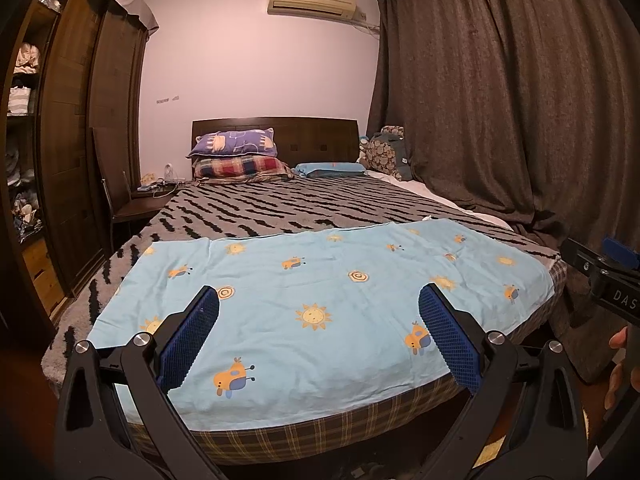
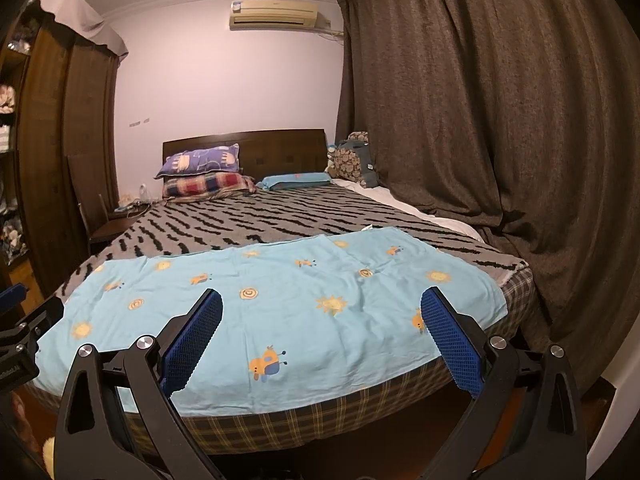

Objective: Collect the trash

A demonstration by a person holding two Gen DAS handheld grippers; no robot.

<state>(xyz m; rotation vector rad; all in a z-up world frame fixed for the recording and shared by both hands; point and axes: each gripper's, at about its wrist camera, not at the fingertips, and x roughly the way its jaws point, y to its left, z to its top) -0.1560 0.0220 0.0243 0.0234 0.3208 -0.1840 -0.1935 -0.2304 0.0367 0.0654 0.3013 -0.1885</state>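
Two small white scraps, possibly trash, lie at the far edge of your light-blue sheet (image 1: pixel 320 304): one at 1 o'clock in the left view (image 1: pixel 429 218), one in the right view (image 2: pixel 367 227). Only the left view shows your right gripper (image 1: pixel 600 276) at 3 o'clock; I cannot tell its state there. Both your left gripper (image 1: pixel 319 340) and right gripper (image 2: pixel 321 340) are spread wide, empty. Zebra-striped blanket (image 1: pixel 280 208), wardrobe (image 1: pixel 72 140) at 9, curtains (image 1: pixel 500 100) at 2.
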